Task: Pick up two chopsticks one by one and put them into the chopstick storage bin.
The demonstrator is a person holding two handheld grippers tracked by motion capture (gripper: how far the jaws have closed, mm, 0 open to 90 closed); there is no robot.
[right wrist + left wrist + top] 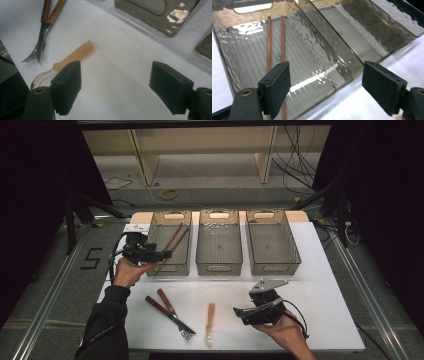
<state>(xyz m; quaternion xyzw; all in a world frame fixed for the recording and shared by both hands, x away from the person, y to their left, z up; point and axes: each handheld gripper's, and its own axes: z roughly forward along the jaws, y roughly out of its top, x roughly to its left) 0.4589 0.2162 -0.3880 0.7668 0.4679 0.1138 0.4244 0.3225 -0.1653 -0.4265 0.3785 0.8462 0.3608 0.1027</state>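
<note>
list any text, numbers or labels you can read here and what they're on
"5" – a black mark on the grey floor left of the table.
A small white label by the left basket has dark print, too small to read.
No readable text on the baskets, cutlery or either gripper.

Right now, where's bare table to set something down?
Free: the right side of the table, below the right bin, and the strip between spoon and right gripper. Crowded: front left, around fork and knife.
</note>
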